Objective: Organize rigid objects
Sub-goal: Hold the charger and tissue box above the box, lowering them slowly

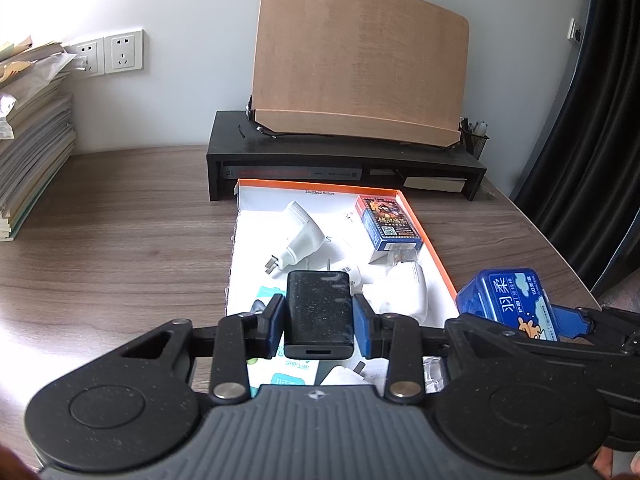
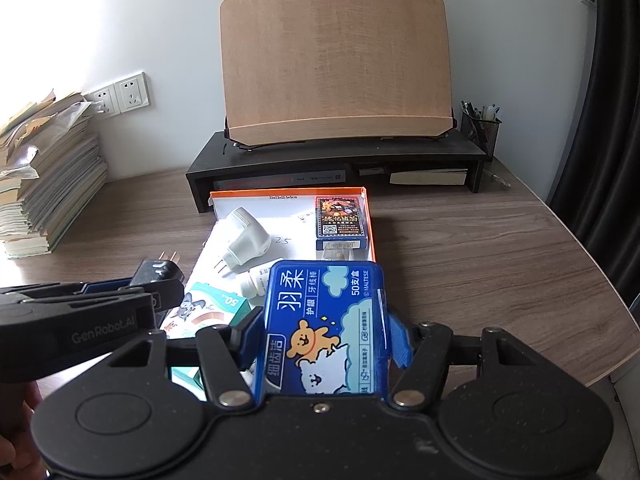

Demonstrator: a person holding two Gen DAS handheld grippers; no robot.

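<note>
My left gripper [image 1: 319,322] is shut on a black charger [image 1: 320,314], held above the near end of the orange-rimmed box lid [image 1: 424,232]. The charger [image 2: 158,274] shows its two prongs in the right wrist view. My right gripper [image 2: 326,334] is shut on a blue floss-pick box [image 2: 326,328], seen in the left wrist view as the blue box [image 1: 508,300] just right of the lid. In the lid lie a white plug adapter [image 1: 298,236], a blue card box [image 1: 390,220], a white rounded device [image 1: 406,290] and a green floss box [image 2: 208,310].
A black desk riser [image 1: 344,156] carrying a wooden book stand [image 1: 360,60] stands behind the lid. A pile of books and papers [image 1: 32,140] fills the left. A mesh pen cup [image 2: 480,124] sits at the riser's right end. A dark curtain [image 1: 600,120] hangs on the right.
</note>
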